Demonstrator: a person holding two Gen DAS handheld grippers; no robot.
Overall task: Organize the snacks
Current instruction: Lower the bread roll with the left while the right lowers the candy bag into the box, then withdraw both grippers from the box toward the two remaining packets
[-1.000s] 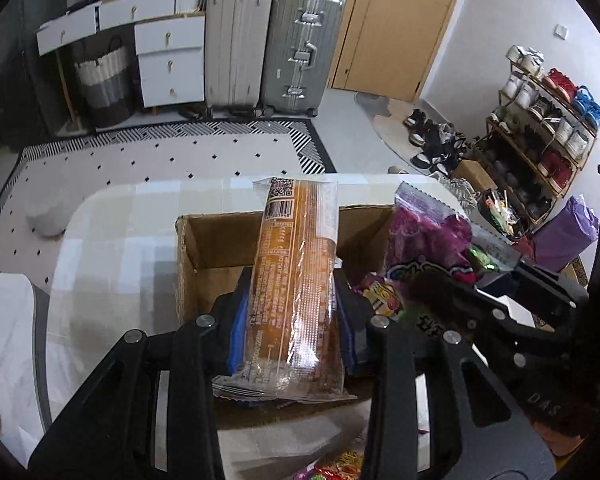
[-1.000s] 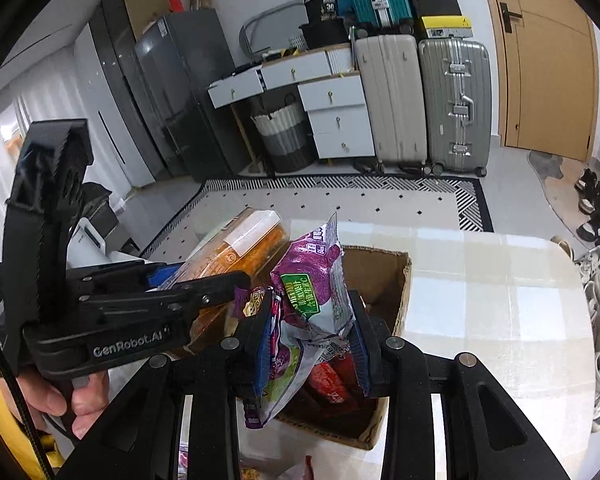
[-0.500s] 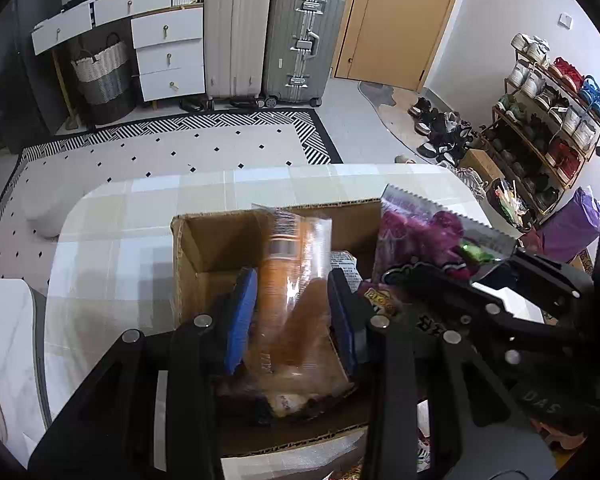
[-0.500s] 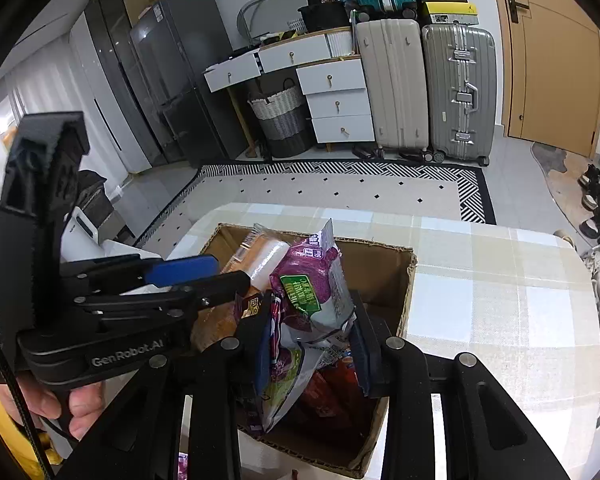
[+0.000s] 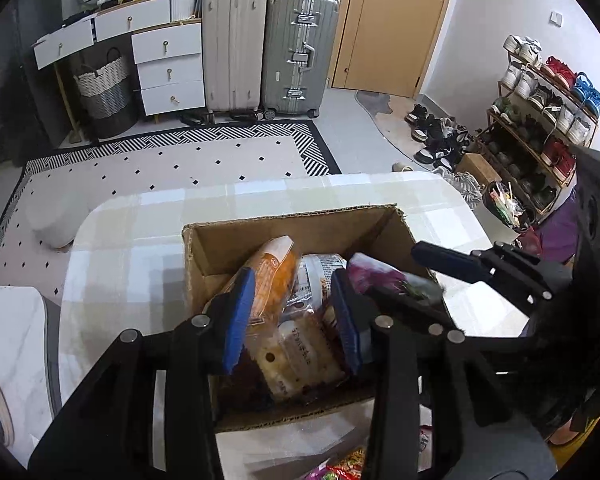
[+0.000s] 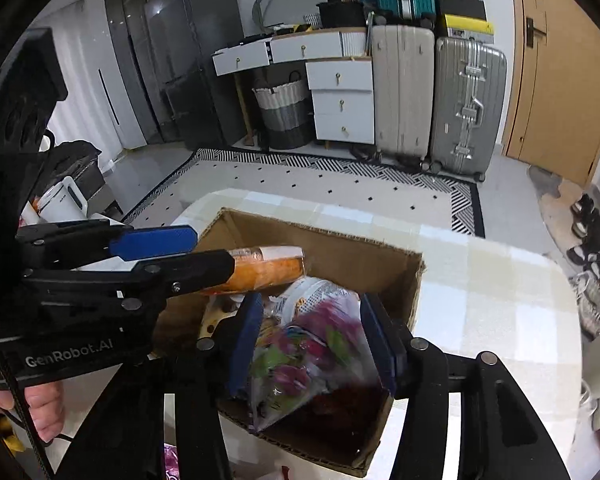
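Note:
An open cardboard box stands on the checked table and holds several snack packs. My left gripper is open over the box; the long orange snack pack lies loose in the box, leaning on its left wall. My right gripper is open over the box's near side; the purple snack bag sits between its fingers, blurred, dropping into the box. A clear pack of biscuits lies under the left gripper.
More loose snack packs lie on the table in front of the box. The table has bare cloth right of and behind the box. A white kettle stands at the far left. Suitcases, drawers and a shoe rack line the room.
Both grippers lowered over the box and opened. The orange pack dropped from the left gripper into the box. The purple bag was released by the right gripper and is falling in.

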